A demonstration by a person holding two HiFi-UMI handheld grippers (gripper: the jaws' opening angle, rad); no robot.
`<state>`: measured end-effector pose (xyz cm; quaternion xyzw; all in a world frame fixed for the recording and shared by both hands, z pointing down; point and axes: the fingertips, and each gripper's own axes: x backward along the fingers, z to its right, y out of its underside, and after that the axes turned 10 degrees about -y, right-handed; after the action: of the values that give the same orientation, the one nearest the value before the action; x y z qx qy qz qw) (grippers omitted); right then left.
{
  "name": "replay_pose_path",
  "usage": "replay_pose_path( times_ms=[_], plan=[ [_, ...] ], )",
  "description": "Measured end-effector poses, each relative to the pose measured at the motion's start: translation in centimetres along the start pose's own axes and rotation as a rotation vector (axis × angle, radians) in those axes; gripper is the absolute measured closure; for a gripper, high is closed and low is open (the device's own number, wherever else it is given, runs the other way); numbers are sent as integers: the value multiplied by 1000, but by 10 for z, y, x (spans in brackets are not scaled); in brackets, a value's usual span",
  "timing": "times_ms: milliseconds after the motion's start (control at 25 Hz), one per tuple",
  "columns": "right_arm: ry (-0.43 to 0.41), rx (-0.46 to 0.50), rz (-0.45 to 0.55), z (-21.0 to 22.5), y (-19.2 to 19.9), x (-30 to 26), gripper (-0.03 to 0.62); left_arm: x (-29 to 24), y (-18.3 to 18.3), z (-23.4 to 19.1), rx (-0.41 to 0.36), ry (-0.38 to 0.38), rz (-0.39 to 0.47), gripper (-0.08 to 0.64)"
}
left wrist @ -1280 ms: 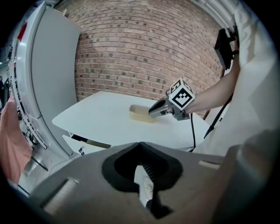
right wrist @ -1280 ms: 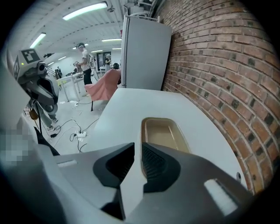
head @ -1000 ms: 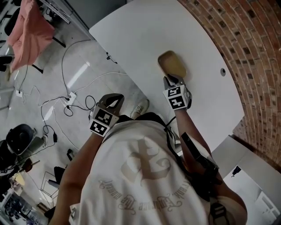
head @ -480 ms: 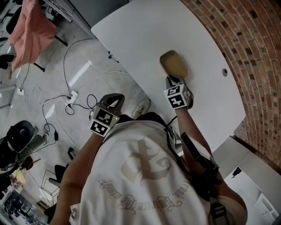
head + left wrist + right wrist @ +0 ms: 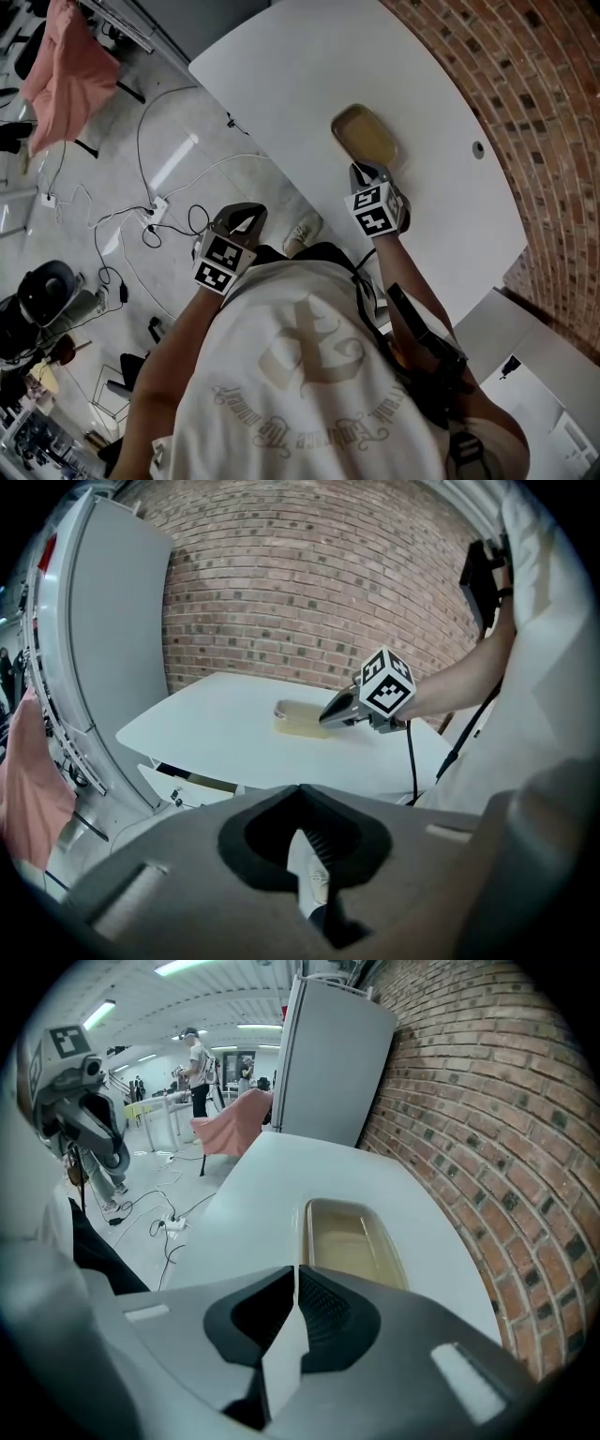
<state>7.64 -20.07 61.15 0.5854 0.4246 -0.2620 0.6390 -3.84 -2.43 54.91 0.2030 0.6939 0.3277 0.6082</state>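
**Right gripper** point(image 5: 298, 1269): carried on a bare forearm stretched forward over the white table point(image 5: 309, 66). Jaws are drawn together to a thin slit at the near rim of the tray point(image 5: 352, 1241), pinching it.

**Tray**: shallow, tan and oblong. It lies lengthwise ahead of the right gripper, on the table's side near the brick wall point(image 5: 525, 84).

**Left gripper** point(image 5: 300, 789): held close to the body, off the table's edge and above the floor, well apart from the tray. Its tips meet with nothing between them (a shoe point(image 5: 302, 230) shows through the gap behind).

**Surroundings**: cables point(image 5: 141, 206) on the floor; a pink cloth point(image 5: 70, 56) lies beyond them.
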Motion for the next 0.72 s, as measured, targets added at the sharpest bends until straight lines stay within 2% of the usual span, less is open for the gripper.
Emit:
replay_pose_path(
  times_ms=[440, 720],
  plan=[
    [-15, -13, 86, -2, 4, 25, 568, -10, -6, 25, -1, -7, 1, 558],
    [19, -53, 113, 0, 11, 42, 568, -13, -13, 30, -26, 22, 30, 558]
  ],
)
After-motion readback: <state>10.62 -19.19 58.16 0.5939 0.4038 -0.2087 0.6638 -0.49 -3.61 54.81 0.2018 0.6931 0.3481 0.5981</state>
